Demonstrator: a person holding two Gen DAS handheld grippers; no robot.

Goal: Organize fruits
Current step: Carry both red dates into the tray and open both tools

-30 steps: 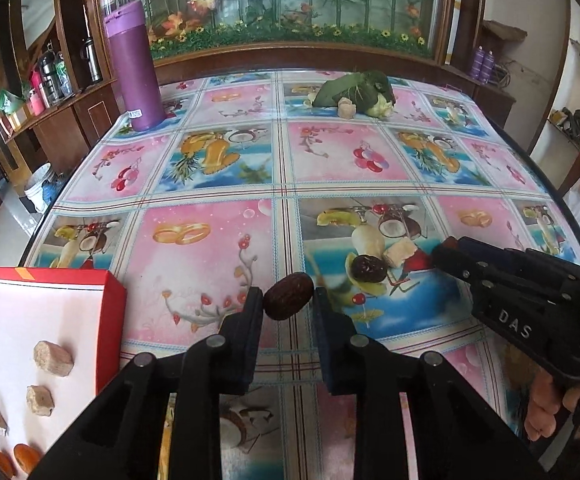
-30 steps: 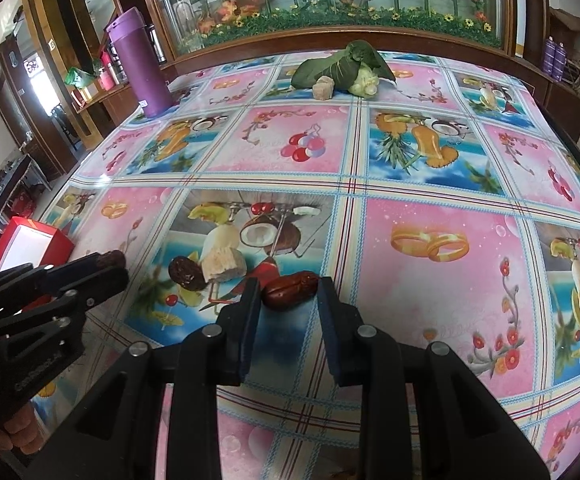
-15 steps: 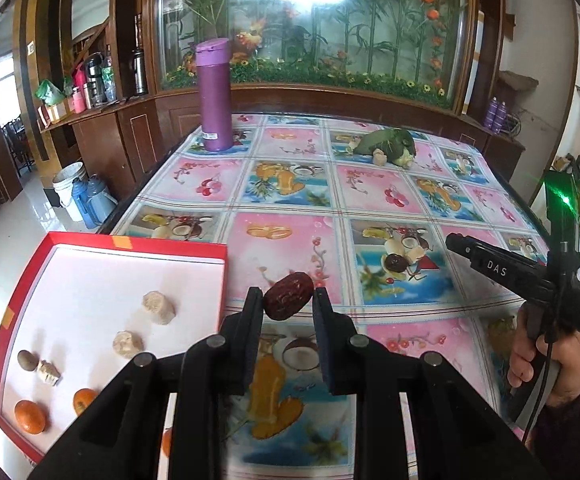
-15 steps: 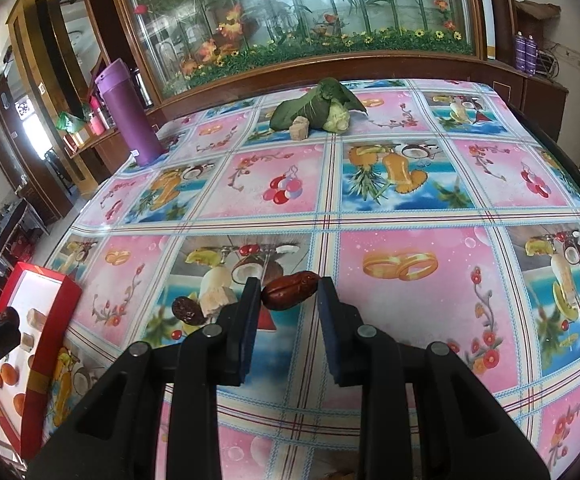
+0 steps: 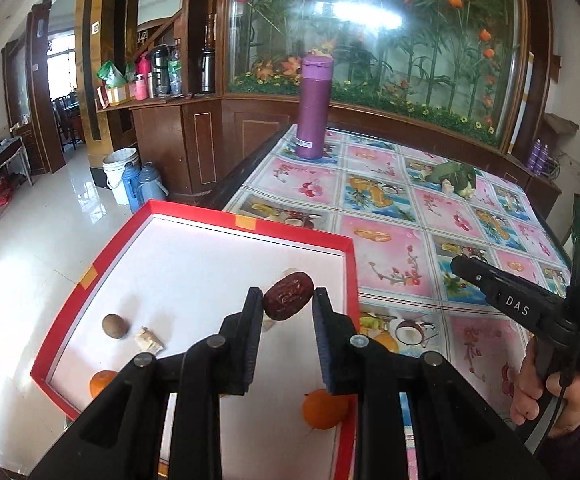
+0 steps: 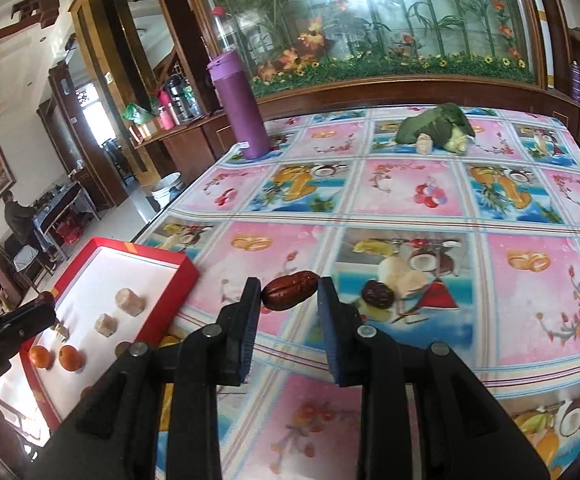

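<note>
The left gripper (image 5: 288, 306) has carried its date (image 5: 289, 295) over the red box (image 5: 298, 236); the right gripper (image 6: 289, 292) grips another date (image 6: 289, 290); fruit (image 6: 378, 293) remains on the table (image 6: 390, 184).

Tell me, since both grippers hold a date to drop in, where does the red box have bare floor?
Red box: the white floor is bare across its far half, up to the far rim with the orange tape. Crowded is the near end: brown round fruit, pale chunk, oranges. The left gripper hangs over the middle.
</note>
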